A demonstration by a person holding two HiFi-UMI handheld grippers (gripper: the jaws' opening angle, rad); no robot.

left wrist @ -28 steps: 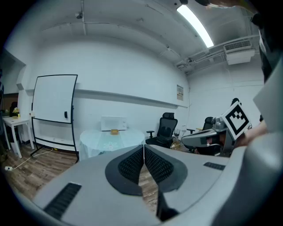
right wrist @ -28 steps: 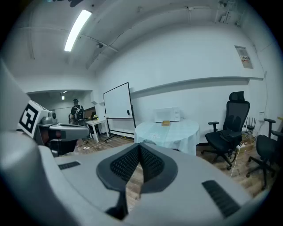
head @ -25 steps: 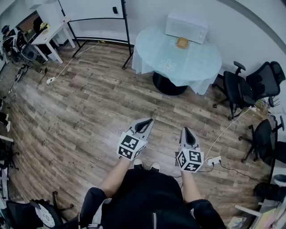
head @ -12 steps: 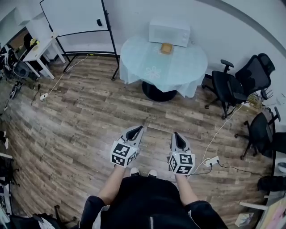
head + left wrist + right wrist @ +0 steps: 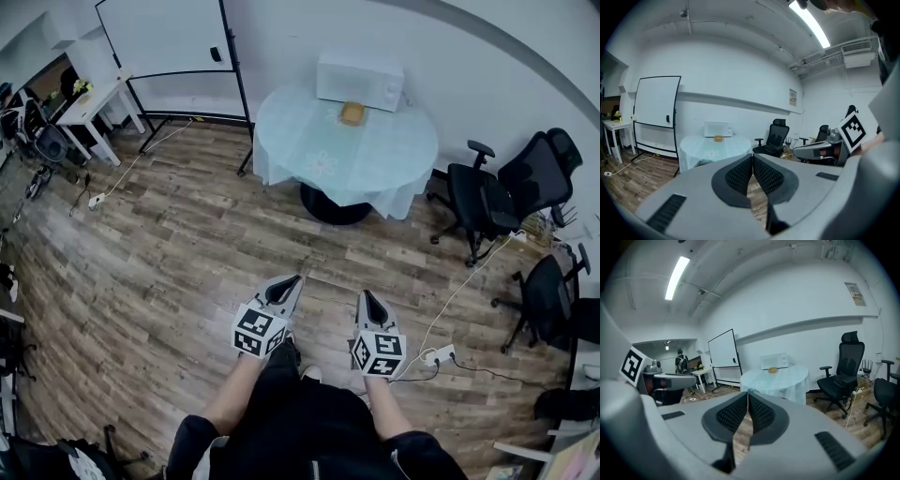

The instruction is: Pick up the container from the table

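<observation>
We hold the left hand-held gripper (image 5: pixel 292 279) and the right hand-held gripper (image 5: pixel 364 294) over the wooden floor (image 5: pixel 169 234), each with its jaws closed together on nothing. The container (image 5: pixel 352 113) sits on the round counter (image 5: pixel 375 155) well ahead, just beside the microwave (image 5: pixel 360 81).

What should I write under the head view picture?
Left gripper and right gripper, both shut, far across the wooden floor from the small brown container on the round blue-clothed table.

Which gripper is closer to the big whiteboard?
Left. The left gripper is far from the whiteboard, across the wood floor. The right gripper is beside it, farther away, on the side of the black chairs.
</observation>
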